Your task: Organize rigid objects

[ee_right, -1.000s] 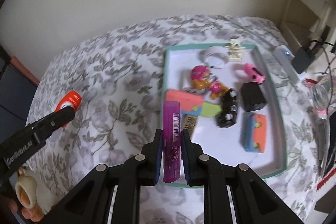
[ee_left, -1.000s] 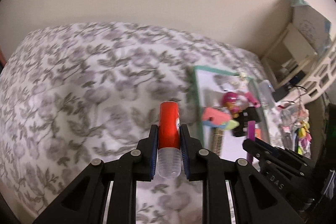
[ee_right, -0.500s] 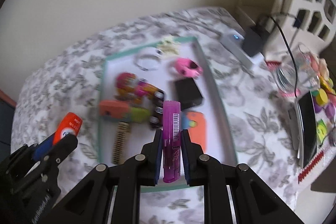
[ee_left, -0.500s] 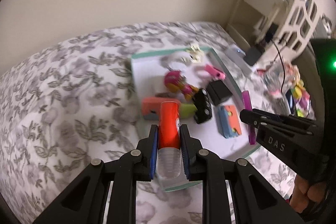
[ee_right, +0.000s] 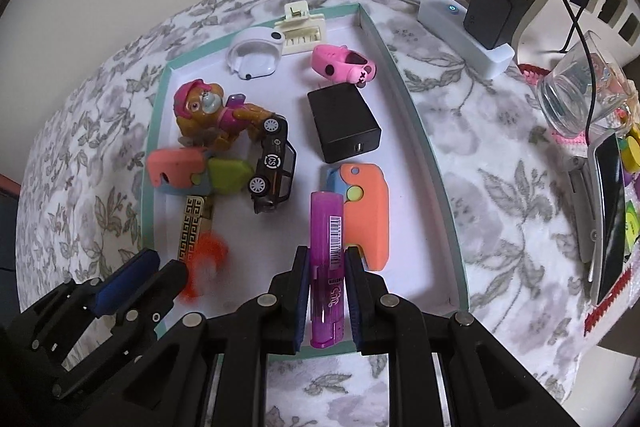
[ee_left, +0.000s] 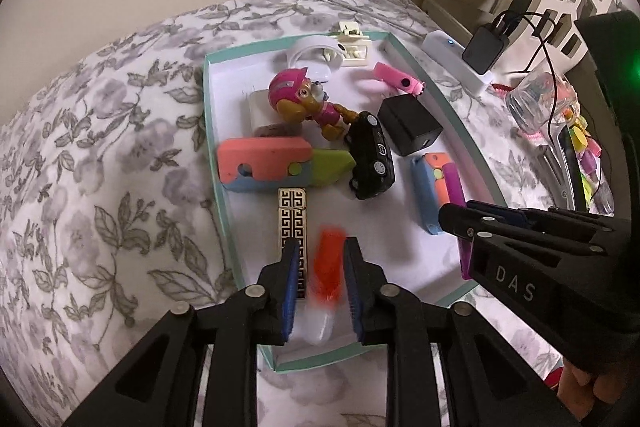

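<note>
A teal-rimmed white tray (ee_left: 212,131) (ee_right: 424,147) lies on a floral bedspread and holds several toys. My left gripper (ee_left: 319,259) is open; a red tube (ee_left: 329,273), motion-blurred, is loose between its fingers over the tray's near end, beside a gold-patterned bar (ee_left: 293,223). In the right wrist view the red tube (ee_right: 206,269) is a blur next to the left gripper (ee_right: 144,279). My right gripper (ee_right: 326,267) is shut on a purple lighter (ee_right: 327,267) above the tray, beside an orange and blue toy (ee_right: 366,215). The lighter also shows in the left wrist view (ee_left: 456,187).
In the tray: a pup figure (ee_right: 208,115), black toy car (ee_right: 274,171), black charger block (ee_right: 342,123), pink toy (ee_right: 342,63), white ring case (ee_right: 254,57), cream clip (ee_right: 302,27), coral-green toy (ee_left: 276,165). Right of it: power strip (ee_right: 464,27), glass (ee_right: 580,91), phone (ee_right: 608,211).
Both grippers moved in over the tray. My left gripper opened and let go of the red tube, which is dropping. The right gripper still holds the purple lighter.
</note>
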Motion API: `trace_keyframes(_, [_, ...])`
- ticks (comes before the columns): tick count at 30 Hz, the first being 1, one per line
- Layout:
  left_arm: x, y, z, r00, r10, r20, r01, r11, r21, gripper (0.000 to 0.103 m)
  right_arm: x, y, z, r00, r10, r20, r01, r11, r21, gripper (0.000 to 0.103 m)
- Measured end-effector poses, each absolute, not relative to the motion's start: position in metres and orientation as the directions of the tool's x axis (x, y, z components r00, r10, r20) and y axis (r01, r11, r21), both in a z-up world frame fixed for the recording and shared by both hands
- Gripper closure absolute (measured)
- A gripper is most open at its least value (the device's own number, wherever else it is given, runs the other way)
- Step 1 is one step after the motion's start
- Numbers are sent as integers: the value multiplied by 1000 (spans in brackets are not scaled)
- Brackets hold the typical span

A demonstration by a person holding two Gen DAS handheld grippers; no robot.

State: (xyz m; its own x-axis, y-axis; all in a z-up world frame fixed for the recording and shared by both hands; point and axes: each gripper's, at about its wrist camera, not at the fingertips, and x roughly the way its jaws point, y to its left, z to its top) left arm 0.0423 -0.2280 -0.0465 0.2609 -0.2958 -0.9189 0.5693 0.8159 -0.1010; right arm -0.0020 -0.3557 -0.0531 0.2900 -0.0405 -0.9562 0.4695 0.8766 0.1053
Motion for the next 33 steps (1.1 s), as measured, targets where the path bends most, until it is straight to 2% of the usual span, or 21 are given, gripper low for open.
trace_keyframes(3, [43,-224,-44,267,-292,-918,561,822,-98,67,-2,-356,-53,291,-42,-956,469,877,104,84])
trace_keyframes(5, [44,-220,-41,278,-287,-917,548,831,-94,66,-1,-354,-52,291,-45,-956,467,878,101,82])
trace_keyframes(7, [45,-215,-39,293,-279,-914,535,840,-85,66,-2,-353,-51,291,-53,-955,467,879,94,69])
trace_keyframes(10, [47,-204,-34,329,-255,-909,512,857,-55,63,-3,-350,-50,292,-64,-954,462,883,82,57])
trace_keyframes(11, [48,-200,-33,341,-249,-906,501,864,-48,57,-3,-349,-50,295,-67,-953,459,885,79,55])
trace_keyframes(14, [53,-184,-30,371,-228,-900,456,889,-38,36,-4,-345,-49,306,-75,-949,446,892,73,39])
trace_keyframes(17, [57,-169,-32,391,-198,-899,409,912,-22,31,-5,-342,-49,316,-80,-946,433,899,69,35])
trace_keyframes(19, [60,-159,-35,397,-180,-900,378,926,-19,27,-6,-339,-49,321,-79,-944,428,901,70,27])
trace_keyframes(21, [64,-148,-37,400,-165,-901,339,941,-22,15,-7,-336,-49,326,-78,-942,424,903,72,25])
trace_keyframes(26, [65,-127,-39,402,-141,-905,267,963,-32,13,-13,-325,-45,346,-92,-934,404,913,60,13])
trace_keyframes(28, [64,-121,-39,395,-139,-908,253,967,-38,12,-17,-321,-43,356,-104,-929,398,916,51,3])
trace_keyframes(33, [54,-109,-34,381,-145,-913,226,972,-60,12,-25,-311,-37,373,-123,-919,383,923,31,2])
